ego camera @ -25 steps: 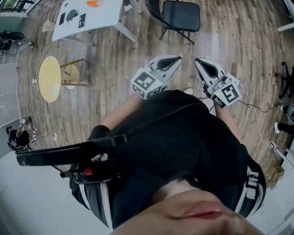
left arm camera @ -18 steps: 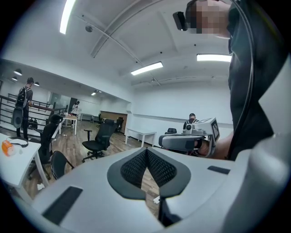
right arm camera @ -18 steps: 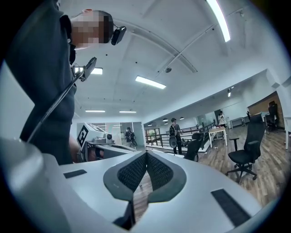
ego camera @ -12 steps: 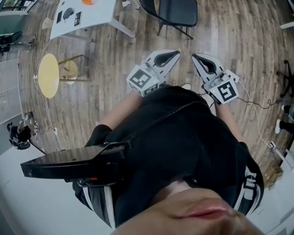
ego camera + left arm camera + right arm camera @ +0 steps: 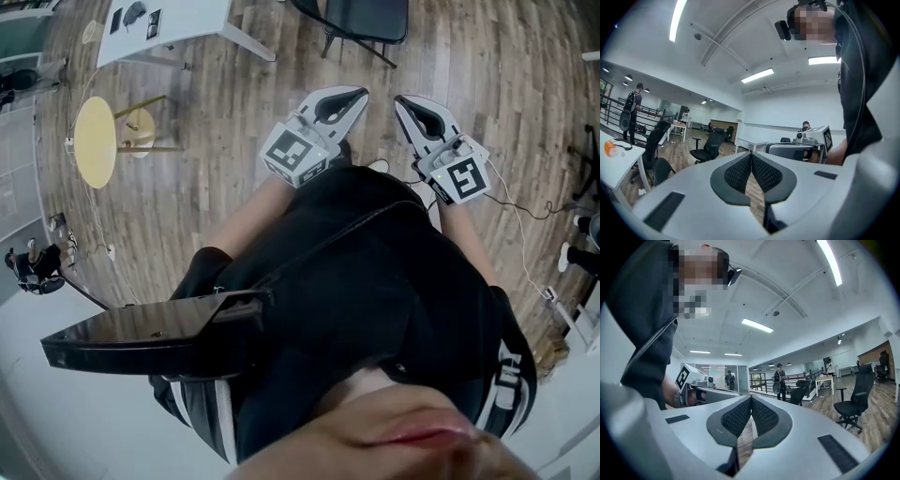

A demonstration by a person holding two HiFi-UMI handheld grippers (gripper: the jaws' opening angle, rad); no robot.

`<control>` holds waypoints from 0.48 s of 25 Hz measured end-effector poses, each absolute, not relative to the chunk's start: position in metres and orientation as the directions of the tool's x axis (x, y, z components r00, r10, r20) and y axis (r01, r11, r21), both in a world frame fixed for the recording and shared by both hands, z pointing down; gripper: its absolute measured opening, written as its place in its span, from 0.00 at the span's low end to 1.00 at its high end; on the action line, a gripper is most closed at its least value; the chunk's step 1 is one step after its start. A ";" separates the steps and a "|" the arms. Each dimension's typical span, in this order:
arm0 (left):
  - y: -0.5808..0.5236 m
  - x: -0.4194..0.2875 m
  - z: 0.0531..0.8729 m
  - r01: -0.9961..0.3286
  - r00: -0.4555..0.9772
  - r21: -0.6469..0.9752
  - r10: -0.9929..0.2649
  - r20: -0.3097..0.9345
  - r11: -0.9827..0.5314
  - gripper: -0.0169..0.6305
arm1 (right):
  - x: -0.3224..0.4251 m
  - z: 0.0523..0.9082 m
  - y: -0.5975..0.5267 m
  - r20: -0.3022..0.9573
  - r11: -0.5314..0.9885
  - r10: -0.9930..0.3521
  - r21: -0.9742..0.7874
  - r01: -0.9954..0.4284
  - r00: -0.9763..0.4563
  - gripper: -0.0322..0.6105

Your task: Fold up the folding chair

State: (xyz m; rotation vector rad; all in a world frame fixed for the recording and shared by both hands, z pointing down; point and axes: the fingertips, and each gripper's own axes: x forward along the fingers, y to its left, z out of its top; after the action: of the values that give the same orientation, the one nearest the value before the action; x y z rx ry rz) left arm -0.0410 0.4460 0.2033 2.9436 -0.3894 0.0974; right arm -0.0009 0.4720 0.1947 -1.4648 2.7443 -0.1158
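Note:
The black folding chair stands unfolded on the wood floor at the top edge of the head view, partly cut off. My left gripper and right gripper are held side by side in front of the person's body. Both point toward the chair, well short of it. Both are shut with nothing between their pads. In the left gripper view the left gripper's pads meet, and the right gripper shows to its right. In the right gripper view the right gripper's pads meet, beside the left gripper.
A white table with small items stands at the top left, and a yellow round stool lies left of it. A cable runs over the floor at right. Black office chairs and distant people stand further off.
The chair and table have slid toward the top edge of the head view. Both grippers have moved a little up the picture and stayed shut and side by side.

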 end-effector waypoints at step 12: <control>0.355 -0.038 0.202 -0.173 0.984 0.142 -0.166 0.057 -0.975 0.04 | -0.004 0.196 0.376 0.031 0.469 -0.880 -0.098 -0.878 -0.474 0.06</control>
State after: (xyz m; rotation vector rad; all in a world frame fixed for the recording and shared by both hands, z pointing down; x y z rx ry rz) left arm -0.0384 0.3554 0.2021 2.9835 -0.2562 0.0668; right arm -0.0036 0.3756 0.1957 -1.5991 2.6717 -0.1568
